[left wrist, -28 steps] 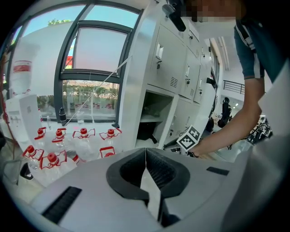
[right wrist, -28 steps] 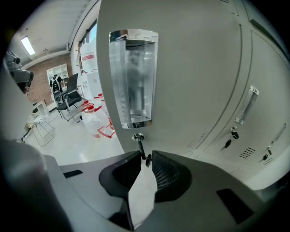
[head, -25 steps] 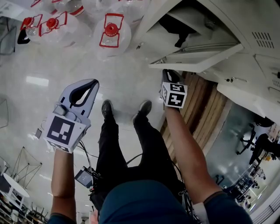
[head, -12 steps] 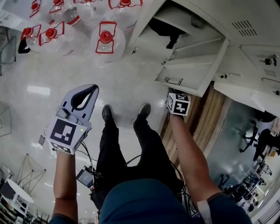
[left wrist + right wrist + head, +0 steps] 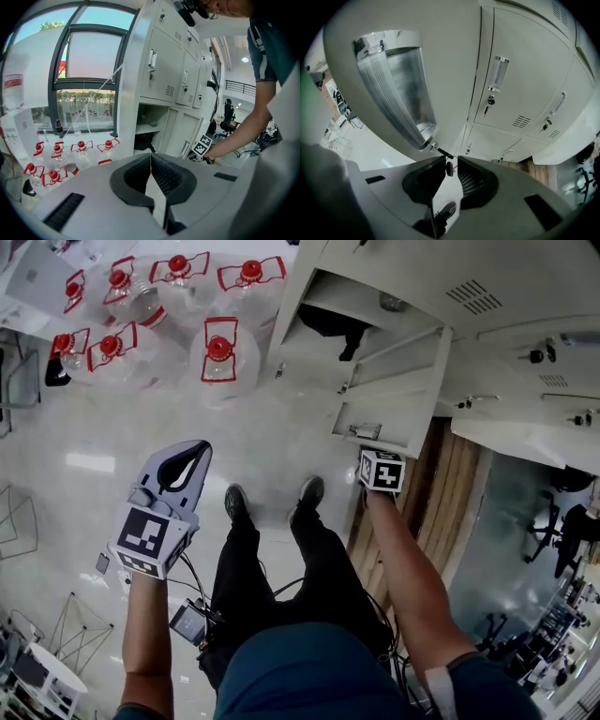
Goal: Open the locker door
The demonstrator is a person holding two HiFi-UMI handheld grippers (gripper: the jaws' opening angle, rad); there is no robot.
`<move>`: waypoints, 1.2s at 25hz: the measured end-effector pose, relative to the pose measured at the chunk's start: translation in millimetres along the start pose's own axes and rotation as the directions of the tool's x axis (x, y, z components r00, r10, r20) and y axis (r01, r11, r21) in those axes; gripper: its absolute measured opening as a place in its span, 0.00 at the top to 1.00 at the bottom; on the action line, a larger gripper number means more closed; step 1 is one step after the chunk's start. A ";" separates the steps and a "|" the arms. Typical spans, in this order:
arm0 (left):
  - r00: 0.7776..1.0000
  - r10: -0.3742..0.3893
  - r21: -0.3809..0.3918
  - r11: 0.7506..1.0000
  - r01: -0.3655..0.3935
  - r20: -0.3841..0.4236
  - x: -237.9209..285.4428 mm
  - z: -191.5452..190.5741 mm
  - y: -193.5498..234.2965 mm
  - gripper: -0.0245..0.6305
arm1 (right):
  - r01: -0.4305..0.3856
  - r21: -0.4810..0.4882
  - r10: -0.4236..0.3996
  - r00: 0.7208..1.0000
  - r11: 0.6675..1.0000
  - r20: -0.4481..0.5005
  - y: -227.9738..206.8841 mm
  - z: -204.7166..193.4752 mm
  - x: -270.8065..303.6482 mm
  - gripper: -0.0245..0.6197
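While the left gripper (image 5: 200,447) (image 5: 150,155) hangs out over the floor (image 5: 112,418) with its fingers pressed tight together and nothing in them, the right gripper (image 5: 380,468) (image 5: 450,159) is up against the locker door (image 5: 394,395) (image 5: 440,56). Its fingers are closed down to a thin gap, and the free edge of the door sits in that gap. A small dark key (image 5: 448,167) hangs right between the two fingertips. It dangles from the lock (image 5: 432,147), which sits just past the tip of the left finger. Further out past that same finger, the shiny handle (image 5: 393,84) fills much of the door's front.

From the head view, the door stands swung wide out from the locker (image 5: 309,292), so the space inside is open to see. Something dark (image 5: 330,322) lies in there, well beyond the right fingers. The door's low corner is the part that meets the right gripper.

Big water bottles (image 5: 217,357) (image 5: 79,147) with red caps stand on the floor far out past the left fingers, well apart from them. More shut locker doors (image 5: 520,79) show beyond the right fingers, off to their right side
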State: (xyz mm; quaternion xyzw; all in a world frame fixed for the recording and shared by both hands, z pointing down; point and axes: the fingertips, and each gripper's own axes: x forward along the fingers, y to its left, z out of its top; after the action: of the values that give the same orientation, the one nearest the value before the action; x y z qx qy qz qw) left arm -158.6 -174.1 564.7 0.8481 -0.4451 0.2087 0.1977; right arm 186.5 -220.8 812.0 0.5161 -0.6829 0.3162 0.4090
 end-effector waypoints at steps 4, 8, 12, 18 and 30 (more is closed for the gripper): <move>1.000 -0.002 0.010 1.000 0.002 0.004 -4.3 16.2 -2.7 0.93 | -0.013 0.039 0.014 1.000 0.999 -0.025 -1.0 2.0 -8.8 0.83; 1.000 -0.008 0.028 1.000 0.007 0.020 -12.8 34.1 -7.0 0.93 | -0.018 0.051 0.019 0.999 0.999 -0.028 -0.2 4.4 -27.8 0.83; 0.999 -0.003 0.032 0.999 0.002 0.032 -24.4 53.3 -10.3 0.93 | -0.039 0.077 0.040 0.999 0.996 -0.012 4.1 6.3 -53.7 0.83; 0.999 0.008 0.036 0.999 -0.009 0.041 -41.9 74.0 -17.1 0.93 | -0.049 0.100 0.046 0.998 0.994 0.042 -1.6 14.4 -95.0 0.83; 0.998 0.001 0.046 0.999 -0.004 0.060 -70.8 115.7 -29.0 0.93 | -0.066 0.114 0.042 0.980 0.991 0.196 -18.0 61.0 -184.8 0.83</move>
State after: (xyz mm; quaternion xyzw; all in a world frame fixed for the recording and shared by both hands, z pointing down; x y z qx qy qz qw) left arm -150.3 -171.5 426.3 0.8577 -0.4470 0.1938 0.1644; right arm 214.2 -195.3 620.2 0.5491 -0.7131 0.3159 0.3005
